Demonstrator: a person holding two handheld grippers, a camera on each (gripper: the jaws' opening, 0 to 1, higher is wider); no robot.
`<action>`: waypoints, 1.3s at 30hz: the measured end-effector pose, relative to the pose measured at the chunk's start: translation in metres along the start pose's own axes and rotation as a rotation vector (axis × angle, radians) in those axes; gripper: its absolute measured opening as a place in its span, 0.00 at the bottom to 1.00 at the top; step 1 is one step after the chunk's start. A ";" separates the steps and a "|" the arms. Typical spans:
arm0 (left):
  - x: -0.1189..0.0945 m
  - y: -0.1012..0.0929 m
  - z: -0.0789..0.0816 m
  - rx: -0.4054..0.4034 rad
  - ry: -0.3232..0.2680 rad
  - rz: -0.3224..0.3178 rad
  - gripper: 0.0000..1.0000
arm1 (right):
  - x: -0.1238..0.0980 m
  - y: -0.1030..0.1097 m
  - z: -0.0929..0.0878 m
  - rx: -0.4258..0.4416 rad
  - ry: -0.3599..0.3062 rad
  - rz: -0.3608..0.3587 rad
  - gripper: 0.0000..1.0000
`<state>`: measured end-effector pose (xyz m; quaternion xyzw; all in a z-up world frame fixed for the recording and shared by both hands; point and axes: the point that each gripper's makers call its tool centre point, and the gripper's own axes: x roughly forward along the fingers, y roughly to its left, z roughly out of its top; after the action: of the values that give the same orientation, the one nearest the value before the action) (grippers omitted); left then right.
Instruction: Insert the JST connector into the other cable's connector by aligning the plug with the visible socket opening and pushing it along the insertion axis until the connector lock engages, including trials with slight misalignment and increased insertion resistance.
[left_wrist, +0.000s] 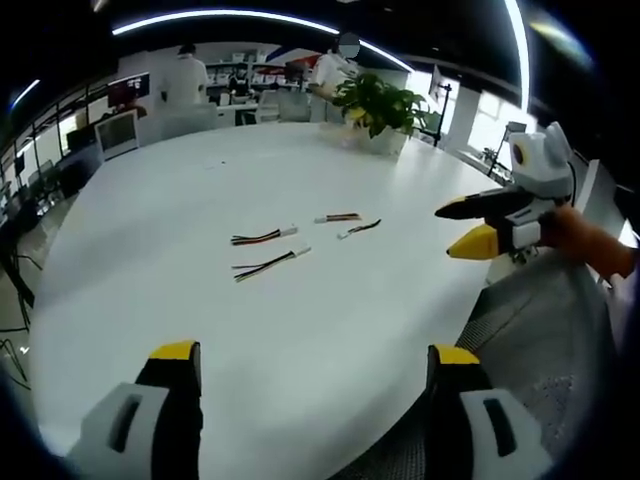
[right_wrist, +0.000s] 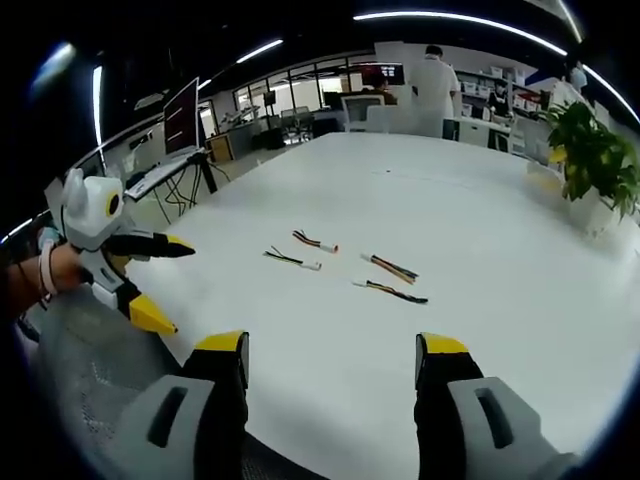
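JST cables (left_wrist: 265, 238) are lying ahead of both tools, untouched on the white table (left_wrist: 200, 330). The left tool (left_wrist: 312, 355) is hovering wide-jawed and empty, as is the right tool (right_wrist: 332, 347), probably poised to pick one cable each. Four short cables are spreading apart, so plug and socket must first be chosen. A potted plant (left_wrist: 380, 110) is standing beyond.

An open-plan office: a big white meeting table (left_wrist: 150, 250), monitors (left_wrist: 117, 131) on desks, a potted plant (left_wrist: 380, 105), and ceiling strip lights (left_wrist: 230, 17).
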<state>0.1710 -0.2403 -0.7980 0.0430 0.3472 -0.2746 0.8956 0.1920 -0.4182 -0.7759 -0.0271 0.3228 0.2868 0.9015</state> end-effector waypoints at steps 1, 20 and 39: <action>0.000 0.000 0.000 -0.001 -0.001 0.002 0.92 | 0.000 0.000 0.000 0.000 -0.001 0.000 0.66; -0.001 0.001 0.001 -0.009 -0.007 0.004 0.92 | 0.000 0.000 -0.001 0.000 0.007 0.002 0.66; -0.001 0.000 0.000 -0.002 -0.004 0.003 0.92 | 0.001 0.002 -0.002 -0.003 0.012 0.005 0.65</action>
<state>0.1712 -0.2397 -0.7972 0.0421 0.3458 -0.2732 0.8967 0.1904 -0.4169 -0.7783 -0.0294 0.3278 0.2896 0.8988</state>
